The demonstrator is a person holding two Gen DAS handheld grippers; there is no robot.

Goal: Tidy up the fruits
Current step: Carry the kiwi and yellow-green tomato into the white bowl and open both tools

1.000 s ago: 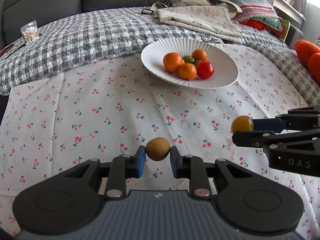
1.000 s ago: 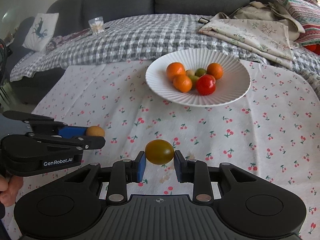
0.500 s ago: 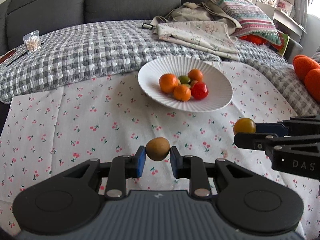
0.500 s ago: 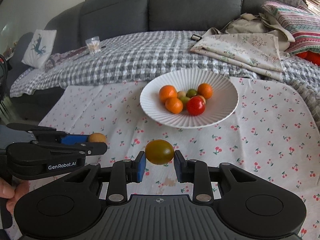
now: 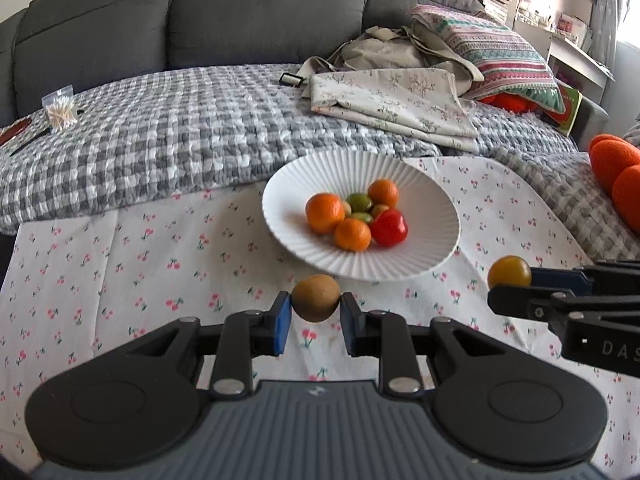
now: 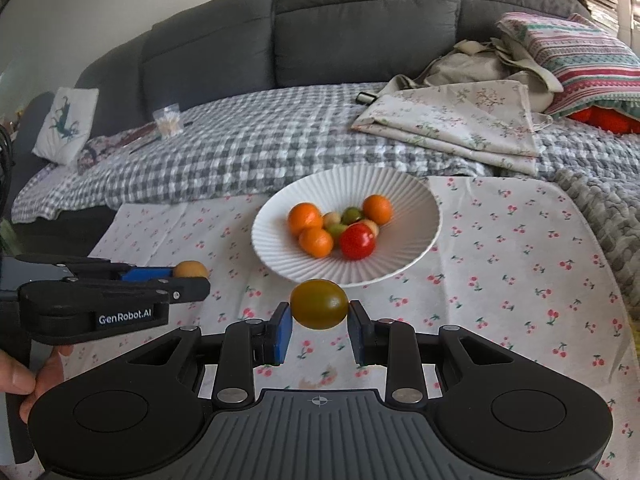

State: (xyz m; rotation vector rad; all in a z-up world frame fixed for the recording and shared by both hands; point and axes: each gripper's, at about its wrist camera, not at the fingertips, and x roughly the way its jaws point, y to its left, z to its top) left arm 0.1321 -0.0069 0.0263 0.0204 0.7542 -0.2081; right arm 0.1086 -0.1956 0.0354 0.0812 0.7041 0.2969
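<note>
My left gripper [image 5: 316,312] is shut on a small brown fruit [image 5: 316,298], held above the cherry-print cloth just short of the white ribbed plate [image 5: 424,264]. My right gripper [image 6: 319,320] is shut on a yellow-green tomato [image 6: 319,304], also in the air in front of the plate [image 6: 404,196]. The plate holds three oranges, a red tomato [image 5: 389,227] and small green fruits. In the left wrist view the right gripper [image 5: 516,288] shows at the right with its tomato [image 5: 509,272]; in the right wrist view the left gripper [image 6: 188,278] shows at the left with the brown fruit [image 6: 191,269].
The cherry-print cloth [image 5: 140,248] lies over a grey checked blanket [image 5: 180,128] on a dark sofa. Folded floral fabric [image 5: 392,100] and a striped pillow [image 5: 492,52] lie behind the plate. A packet of cotton swabs [image 5: 60,108] sits far left. A hand [image 6: 28,368] holds the left gripper's handle.
Both grippers have risen and tilted up with their fruits still clamped. The plate now sits lower in both views, closer above the fingertips, and more of the sofa shows.
</note>
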